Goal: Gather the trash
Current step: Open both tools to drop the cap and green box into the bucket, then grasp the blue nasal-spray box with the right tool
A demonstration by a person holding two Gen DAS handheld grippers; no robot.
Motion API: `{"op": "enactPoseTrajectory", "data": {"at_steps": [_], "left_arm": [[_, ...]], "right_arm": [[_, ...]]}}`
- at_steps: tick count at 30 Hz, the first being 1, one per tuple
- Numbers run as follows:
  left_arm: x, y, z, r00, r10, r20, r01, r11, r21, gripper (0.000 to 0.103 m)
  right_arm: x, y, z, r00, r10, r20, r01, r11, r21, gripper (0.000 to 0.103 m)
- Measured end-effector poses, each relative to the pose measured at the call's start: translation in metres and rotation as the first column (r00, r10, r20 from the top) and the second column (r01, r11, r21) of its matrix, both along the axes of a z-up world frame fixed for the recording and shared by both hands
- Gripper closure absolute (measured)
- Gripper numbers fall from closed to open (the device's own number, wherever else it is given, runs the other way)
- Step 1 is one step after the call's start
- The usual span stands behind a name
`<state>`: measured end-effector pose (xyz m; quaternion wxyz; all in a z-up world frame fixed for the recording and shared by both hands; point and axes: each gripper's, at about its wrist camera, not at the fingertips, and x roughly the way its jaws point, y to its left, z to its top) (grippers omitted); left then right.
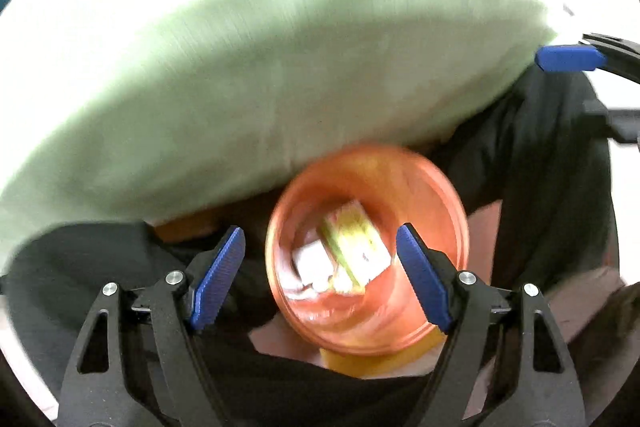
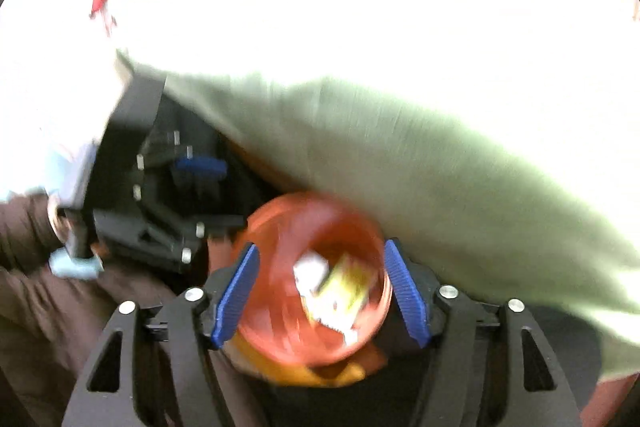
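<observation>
Both views are blurred by motion. In the left wrist view the left claw [image 1: 320, 277] stands open at the lower middle of the frame, its blue pads [image 1: 218, 277] spread wide and holding nothing. Between and beyond them sits an orange bin [image 1: 436, 203], seen from above, with trash [image 1: 352, 251] inside: a yellow-green packet and white scraps lying against each other near the bottom. A pale green cloth [image 1: 260, 99] fills the upper and middle frame, and its lower edge overlaps the bin's far rim. Dark fabric [image 1: 556, 155] lies to the right and below. At the right edge, part of the right claw [image 1: 570, 59] shows, one blue pad only. In the right wrist view the right claw [image 2: 322, 293] is also open, its pads on either side of the bin [image 2: 272, 291] in the lower middle; whether they touch it cannot be told. The trash [image 2: 332, 287] shows inside. The cloth [image 2: 420, 163] runs from centre to right, and the left claw [image 2: 200, 167] is at middle left.
</observation>
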<state>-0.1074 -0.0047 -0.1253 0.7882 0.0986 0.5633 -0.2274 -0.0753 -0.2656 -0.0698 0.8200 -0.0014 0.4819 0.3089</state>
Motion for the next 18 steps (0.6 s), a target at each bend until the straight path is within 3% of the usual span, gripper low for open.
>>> {"op": "enactPoseTrajectory", "data": {"at_steps": [2,5,8,14,18], "left_arm": [[0.006,0.005,0.020,0.998,0.022,0.064,-0.021,1.000,-0.021,0.026],[0.020,0.011,0.053,0.981,0.067,0.181,-0.060,0.997,-0.049,0.018],[0.034,0.013,0.079,0.953,0.117,0.279,-0.102,0.992,-0.069,0.017],[0.054,0.012,0.093,0.922,0.198,0.333,-0.157,0.977,-0.144,0.017],[0.061,0.013,0.095,0.915,0.222,0.337,-0.173,0.970,-0.170,0.016]], "right_arm": [[0.012,-0.008,0.018,0.996,-0.059,0.066,0.056,0.998,0.038,0.024],[0.044,-0.016,0.038,0.981,-0.143,0.132,0.138,0.989,0.049,0.023],[0.090,-0.023,0.056,0.954,-0.235,0.188,0.232,0.972,0.040,0.022],[0.153,-0.012,0.066,0.912,-0.274,0.304,0.292,0.956,-0.013,0.022],[0.196,-0.001,0.059,0.892,-0.288,0.349,0.322,0.946,-0.042,0.020]]}}
